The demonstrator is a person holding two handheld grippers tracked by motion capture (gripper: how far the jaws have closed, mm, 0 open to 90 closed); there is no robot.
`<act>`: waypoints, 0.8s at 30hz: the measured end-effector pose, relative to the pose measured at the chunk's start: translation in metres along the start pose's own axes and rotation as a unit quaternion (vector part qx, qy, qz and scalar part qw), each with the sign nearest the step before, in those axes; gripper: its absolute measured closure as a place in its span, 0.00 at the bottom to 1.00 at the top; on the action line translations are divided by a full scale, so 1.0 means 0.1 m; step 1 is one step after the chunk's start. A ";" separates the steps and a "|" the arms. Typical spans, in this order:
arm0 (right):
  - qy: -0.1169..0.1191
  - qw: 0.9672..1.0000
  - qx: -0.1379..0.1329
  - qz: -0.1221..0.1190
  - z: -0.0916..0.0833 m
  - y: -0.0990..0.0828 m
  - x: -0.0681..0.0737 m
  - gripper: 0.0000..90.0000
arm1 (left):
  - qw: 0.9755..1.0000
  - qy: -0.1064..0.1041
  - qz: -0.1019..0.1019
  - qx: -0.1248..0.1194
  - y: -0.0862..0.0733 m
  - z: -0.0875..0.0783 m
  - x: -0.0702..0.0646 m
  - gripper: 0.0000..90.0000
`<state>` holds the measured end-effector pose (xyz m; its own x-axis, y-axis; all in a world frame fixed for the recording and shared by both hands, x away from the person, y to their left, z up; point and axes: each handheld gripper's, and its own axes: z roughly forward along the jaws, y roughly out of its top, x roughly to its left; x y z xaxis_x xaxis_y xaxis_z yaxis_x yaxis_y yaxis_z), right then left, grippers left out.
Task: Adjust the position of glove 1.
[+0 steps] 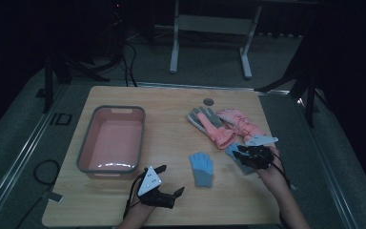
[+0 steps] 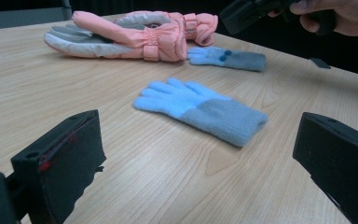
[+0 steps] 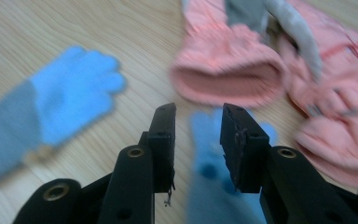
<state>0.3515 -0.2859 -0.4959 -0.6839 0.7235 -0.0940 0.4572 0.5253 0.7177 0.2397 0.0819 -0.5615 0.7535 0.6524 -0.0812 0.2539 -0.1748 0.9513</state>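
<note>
Second blue glove [image 1: 236, 153] lies flat on the wooden table [image 1: 171, 100], directly beneath the right gripper [image 1: 238, 153]. In the right gripper view this glove [image 3: 205, 186] runs up between and below the two black jaws, its fingertips just past their tips. The jaws stand apart with a narrow gap; nothing is pinched, and the pads press on nothing. The gripper hangs above the glove rather than on it; whether any part brushes the knit cannot be told, as the view is blurred.

First blue glove [image 1: 202, 168] lies near the right gripper, on the side toward the left gripper, and apart from its mate. From the left gripper view it [image 2: 200, 111] sits ahead of that gripper's jaws, between their lines and clear of both.

Pink ski gloves [image 1: 224, 125] lie just beyond the right gripper, stacked and overlapping, one showing a grey palm. A pink cuff [image 3: 228, 77] opens toward the jaw tips, close to the second blue glove's fingers; touching or not is unclear.

Left gripper [image 1: 170, 180] rests low over the near table edge, jaws spread wide, holding nothing, well apart from every glove.

Pink tub [image 1: 88, 143] with grey rim stands beyond the left gripper, on the side away from the gloves. It is empty
</note>
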 end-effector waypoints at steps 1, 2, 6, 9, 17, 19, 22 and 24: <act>0.002 1.000 0.002 0.003 0.00 -0.03 -0.06 0.73 | 1.000 0.000 0.000 0.000 0.00 0.00 0.00 0.02; 0.007 1.000 0.007 0.007 0.00 -0.07 -0.11 0.73 | 1.000 0.000 0.000 -0.001 0.00 0.00 0.00 0.02; 0.009 0.999 0.021 0.026 0.10 -0.27 -0.27 0.73 | 1.000 0.000 -0.002 -0.002 0.00 -0.01 0.00 0.02; 0.011 0.999 0.026 0.036 0.17 -0.35 -0.32 0.72 | 1.000 0.001 -0.004 -0.004 0.00 -0.01 0.01 0.02; -0.002 0.997 0.012 0.072 0.29 -0.51 -0.32 0.92 | 1.000 0.003 -0.007 -0.008 -0.01 -0.01 0.01 0.02; -0.016 0.996 0.011 0.081 0.29 -0.50 -0.28 0.94 | 1.000 0.003 -0.006 -0.007 -0.01 -0.01 0.01 0.02; -0.035 0.994 0.019 0.098 0.28 -0.48 -0.23 0.95 | 1.000 0.003 -0.006 -0.007 -0.01 -0.01 0.01 0.02; -0.070 0.990 0.026 0.123 0.16 -0.39 -0.06 0.96 | 1.000 0.004 -0.006 -0.007 -0.01 -0.01 0.00 0.02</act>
<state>0.3472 -0.3038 -0.5345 -0.4641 0.8856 -0.0173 0.6320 0.3447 0.6941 0.2390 0.0833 -0.5617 0.7461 0.6597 -0.0897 0.2534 -0.1568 0.9546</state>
